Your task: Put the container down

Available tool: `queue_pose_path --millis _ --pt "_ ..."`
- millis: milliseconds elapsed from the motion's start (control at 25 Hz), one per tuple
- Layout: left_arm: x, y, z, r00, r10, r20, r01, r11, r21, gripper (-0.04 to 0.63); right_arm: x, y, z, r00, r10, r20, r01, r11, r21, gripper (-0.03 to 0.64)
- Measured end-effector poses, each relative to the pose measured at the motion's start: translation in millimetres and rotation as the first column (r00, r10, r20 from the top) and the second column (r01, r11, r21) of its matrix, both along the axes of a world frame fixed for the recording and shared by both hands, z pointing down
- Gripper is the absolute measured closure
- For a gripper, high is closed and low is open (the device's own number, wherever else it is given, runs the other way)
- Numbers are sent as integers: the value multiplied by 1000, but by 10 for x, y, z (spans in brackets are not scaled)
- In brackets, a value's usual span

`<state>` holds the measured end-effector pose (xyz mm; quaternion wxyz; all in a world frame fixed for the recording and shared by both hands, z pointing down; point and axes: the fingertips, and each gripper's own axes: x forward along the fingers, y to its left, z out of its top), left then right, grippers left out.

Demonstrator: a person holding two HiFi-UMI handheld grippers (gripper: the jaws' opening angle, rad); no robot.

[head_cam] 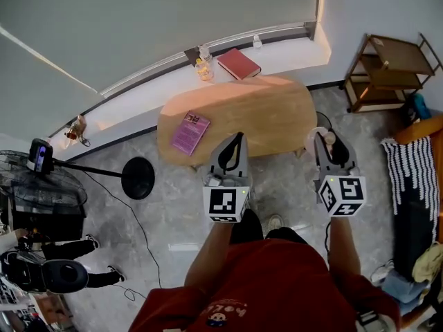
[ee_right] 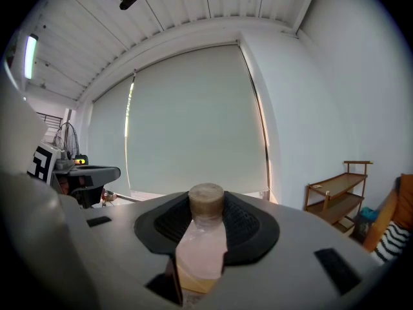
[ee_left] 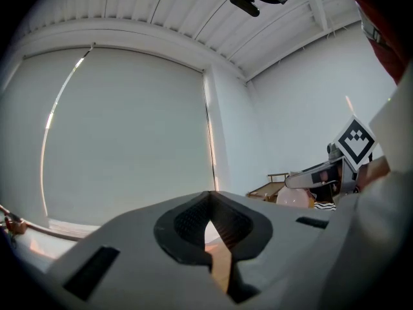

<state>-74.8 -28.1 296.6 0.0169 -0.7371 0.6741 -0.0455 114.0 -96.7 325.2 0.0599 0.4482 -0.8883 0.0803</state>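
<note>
A: Any writing you can read?

B: None. The pink book (head_cam: 190,132) on the table (head_cam: 277,109) has print on its cover, but it is too small to make out. The red book (head_cam: 238,63) on the windowsill (head_cam: 291,52) has a plain cover. The marker cubes (head_cam: 225,204) carry only black-and-white square patterns, with no letters.

A: And the container?

B: The container (ee_right: 205,237) is a clear bottle with a brown cap (ee_right: 206,199), and I see no label on it. It is clamped between the jaws of the right gripper (head_cam: 325,138), cap pointing away from the hand. It is held in the air just off the right end of the table.

A: The other hand?

B: The left gripper (head_cam: 235,138) has its jaws pressed together with nothing between them. It hovers at the table's near edge.

A: What about the surface?

B: The table is a rounded tabletop of light wood, bare apart from the pink book near its left end.

A: And the room?

B: The floor (head_cam: 173,206) is grey and mottled like stone. A large pale blind (head_cam: 138,26) is drawn over the window. Small bottles (head_cam: 203,68) stand on the sill beside the red book. A low wooden shelf (head_cam: 387,68) stands in the right corner. A black-and-white striped cloth (head_cam: 408,178) lies along the right side. A stand with a round black base (head_cam: 137,178) is to the left of the table.
</note>
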Motion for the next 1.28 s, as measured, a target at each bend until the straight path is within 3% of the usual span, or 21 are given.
queue_pose_path --millis 360,760,1280 --pt "-790 -580 58 999 33 -23 -33 999 19 592 -803 -524 14 1000 20 -22 -20 1000 14 480" --pt "-1835 -1334 12 996 89 -3 -89 996 27 592 -1847 -1144 -52 996 72 -57 -71 997 18 480" --pt "-2459 -1854 277 988 139 -63 -139 990 -1 592 -2467 -1507 198 988 119 -103 -124 991 -42 480"
